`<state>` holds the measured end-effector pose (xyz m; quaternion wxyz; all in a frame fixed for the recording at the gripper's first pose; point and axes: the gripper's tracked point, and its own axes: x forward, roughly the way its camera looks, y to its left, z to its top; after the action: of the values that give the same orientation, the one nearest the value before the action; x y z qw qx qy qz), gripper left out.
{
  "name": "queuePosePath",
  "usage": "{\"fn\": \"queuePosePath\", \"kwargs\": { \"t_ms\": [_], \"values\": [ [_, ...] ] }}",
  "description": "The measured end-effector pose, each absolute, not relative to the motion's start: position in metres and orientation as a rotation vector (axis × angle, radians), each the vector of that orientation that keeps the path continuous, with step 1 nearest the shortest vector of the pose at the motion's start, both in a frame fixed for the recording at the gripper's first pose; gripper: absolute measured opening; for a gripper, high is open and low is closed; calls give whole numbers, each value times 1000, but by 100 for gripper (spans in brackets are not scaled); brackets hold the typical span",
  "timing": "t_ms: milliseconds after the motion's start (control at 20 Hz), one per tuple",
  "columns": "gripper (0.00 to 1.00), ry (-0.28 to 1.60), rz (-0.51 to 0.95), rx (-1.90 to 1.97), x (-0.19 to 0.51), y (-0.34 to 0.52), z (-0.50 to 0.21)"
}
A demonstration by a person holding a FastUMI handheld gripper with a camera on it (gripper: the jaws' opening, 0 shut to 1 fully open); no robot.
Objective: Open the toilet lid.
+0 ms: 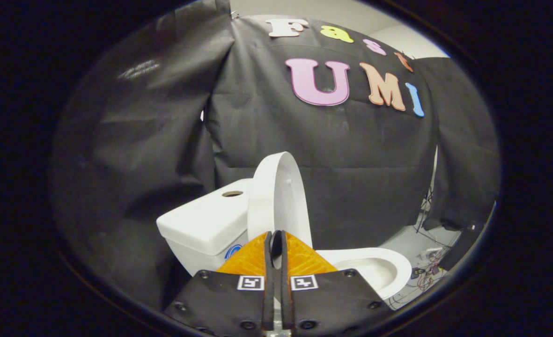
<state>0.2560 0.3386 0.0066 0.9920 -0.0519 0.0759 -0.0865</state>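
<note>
Gripper (276, 234): its two fingers are drawn together side by side, with only a thin slit between them; nothing is caught in that slit, and the tips rest in front of the lower part of the raised lid without a clear sign of touching it.
Toilet lid (278, 192): white, standing up nearly vertical just beyond the fingertips, seen almost edge-on with its inner face turned to the right; it leans back toward the tank.
Tank (201, 220): white, ahead and to the left of the fingers, touching or just beside the back of the lid; its flat cover carries a round flush button (232, 193) near the lid side, and a small blue mark shows on its front wall just left of the fingers.
Bowl (379, 269): white, uncovered, to the right of the fingers and a little beyond them; the oval rim and the hollow inside are visible.
Floor (412, 243): pale grey, beyond the bowl to the right, with a tangle of wires (426, 274) lying on it near the bowl's far side.
Booth wall (164, 140): black cloth hanging in folds behind the toilet.
</note>
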Motion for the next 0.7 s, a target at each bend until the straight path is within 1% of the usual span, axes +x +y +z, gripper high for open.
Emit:
{"fn": "queuePosePath", "kwargs": {
  "t_ms": [100, 150, 350, 500, 700],
  "values": [
    [18, 158, -133, -104, 257, 352, 4],
    [19, 155, -123, -115, 256, 357, 5],
    [66, 154, -45, -123, 260, 380, 3],
    [100, 170, -27, -152, 257, 384, -1],
    [100, 188, 22, -114, 252, 387, -3]
  ]
}}
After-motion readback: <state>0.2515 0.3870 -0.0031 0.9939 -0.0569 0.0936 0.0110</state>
